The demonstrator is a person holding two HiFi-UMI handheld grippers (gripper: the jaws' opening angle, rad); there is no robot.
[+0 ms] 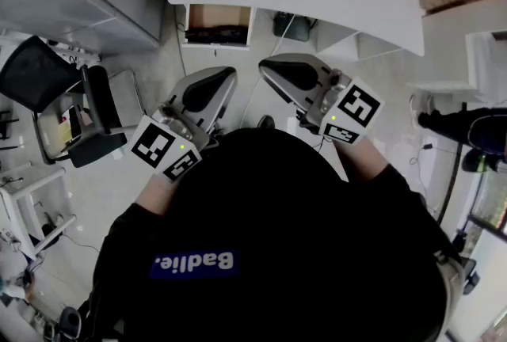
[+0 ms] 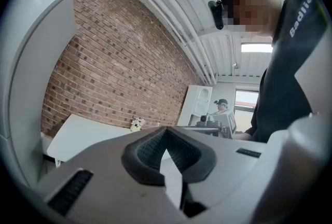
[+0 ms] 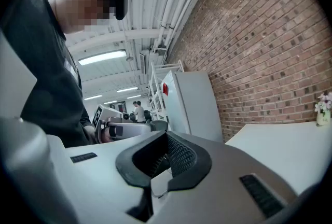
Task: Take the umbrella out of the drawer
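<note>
My L gripper (image 1: 218, 77) & R gripper (image 1: 273, 68) both level, jaws together, nothing btwn; L aims 1 o'clock, R 10 o'clock.

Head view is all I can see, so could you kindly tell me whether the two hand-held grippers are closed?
Observer: The left hand-held gripper has its jaws together, with nothing between them.
Operator: Thank you. And the right one?
Observer: The right hand-held gripper is shut too, and empty.
Operator: Is anyone else nearby?
Observer: Yes, the left gripper view shows another person far off in the background.
</note>
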